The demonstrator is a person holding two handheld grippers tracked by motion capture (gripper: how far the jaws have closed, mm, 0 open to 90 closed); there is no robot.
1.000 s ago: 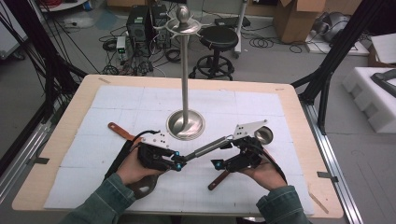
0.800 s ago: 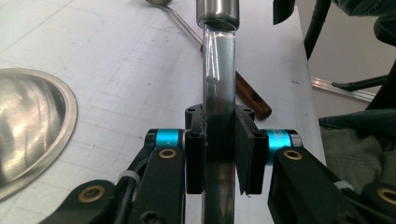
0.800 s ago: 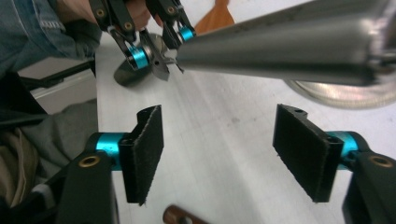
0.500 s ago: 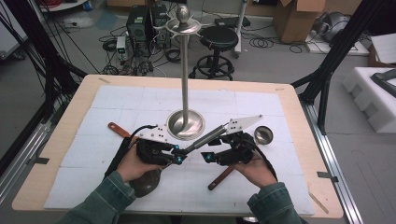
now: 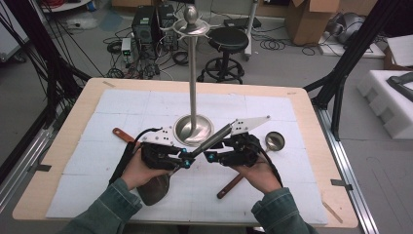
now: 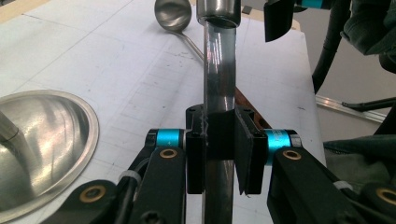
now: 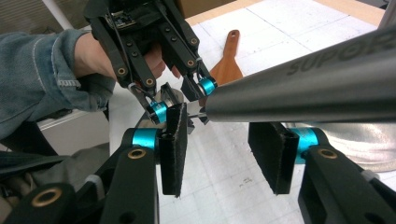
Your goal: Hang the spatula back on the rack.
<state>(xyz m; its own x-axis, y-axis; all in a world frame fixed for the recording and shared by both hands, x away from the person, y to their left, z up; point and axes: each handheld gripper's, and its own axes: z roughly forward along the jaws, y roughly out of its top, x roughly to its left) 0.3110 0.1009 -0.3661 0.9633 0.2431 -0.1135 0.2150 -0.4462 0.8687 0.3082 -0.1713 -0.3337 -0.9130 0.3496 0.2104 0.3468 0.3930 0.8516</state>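
My left gripper [image 5: 186, 158] [image 6: 219, 126] is shut on the flat steel shank of a metal turner [image 6: 219, 79]. Its dark blade [image 5: 156, 189] hangs below my left hand, and its grey tubular handle [image 5: 214, 137] [image 7: 303, 93] slants up to the right, toward the rack's base. My right gripper [image 5: 209, 157] [image 7: 226, 135] faces the left one [image 7: 184, 100] just under that handle. Its jaws have just been closing but stand apart, and the pads [image 7: 173, 149] touch nothing. The handle crosses above the right-hand pad.
A steel utensil rack stands mid-table, with a tall pole [image 5: 193, 83] on a round base [image 5: 194, 129] [image 6: 42, 140]. A wooden spatula [image 5: 122, 135] [image 7: 227, 63] lies left of my left hand. A ladle [image 5: 275, 141] [image 6: 173, 14] with a brown handle [image 5: 231, 185] lies under my right hand.
My right gripper has moved left and up toward the turner's handle, and its jaws have narrowed. The left gripper has kept its hold and stayed in place.
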